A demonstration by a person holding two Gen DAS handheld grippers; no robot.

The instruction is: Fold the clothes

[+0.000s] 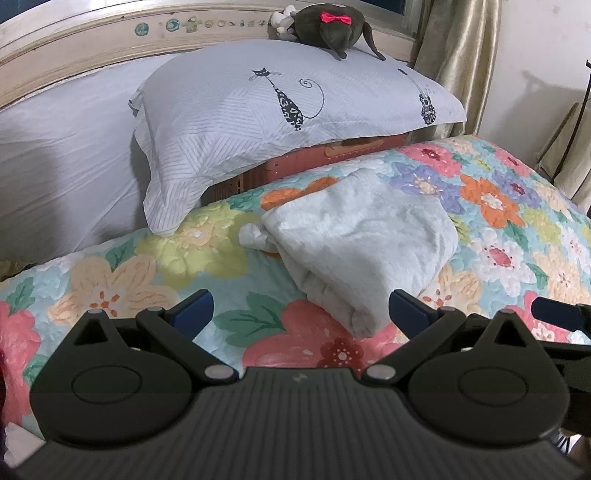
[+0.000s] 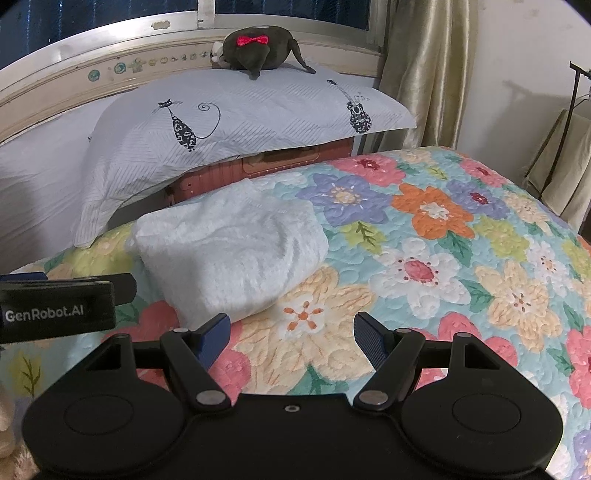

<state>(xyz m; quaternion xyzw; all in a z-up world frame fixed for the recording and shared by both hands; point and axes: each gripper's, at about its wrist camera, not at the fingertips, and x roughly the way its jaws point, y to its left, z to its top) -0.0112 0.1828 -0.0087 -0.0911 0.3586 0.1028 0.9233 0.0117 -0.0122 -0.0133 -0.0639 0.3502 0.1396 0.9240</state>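
1. Garment [image 1: 362,243]: pale grey fleece bundle, already folded into a compact pad, lay on the floral quilt [image 1: 498,221] of the bed, just short of the cat-print pillow [image 1: 295,110].
2. Left tongs [image 1: 301,314]: spread wide, holding nothing. The bundle's near corner sat between the blue fingertips [image 1: 195,312], slightly toward the right one, not touching either.
3. Right tongs [image 2: 291,339]: also spread, holding nothing. The garment [image 2: 229,254] lay ahead and to the left; its near edge was just beside the left fingertip [image 2: 216,338], and only bare quilt [image 2: 480,277] sat in the gap.
4. Key relation: the bundle was straight ahead of the left tongs and off-axis left of the right tongs, so the left was better lined up. Its long axis ran diagonally, from the near corner by the left tongs up toward the pillow.
5. Left unit's body [image 2: 55,310] showed at the left edge of the right view, so the two tools were side by side and close.
6. Judgement: fold looked nearly or fully done. One loose flap stuck out on the bundle's left side [image 1: 255,232]; tucking it would be a left-tongs job.
7. Plush toy [image 1: 325,29] on the pillow and the reddish case [image 1: 332,158] under it were out of the way.
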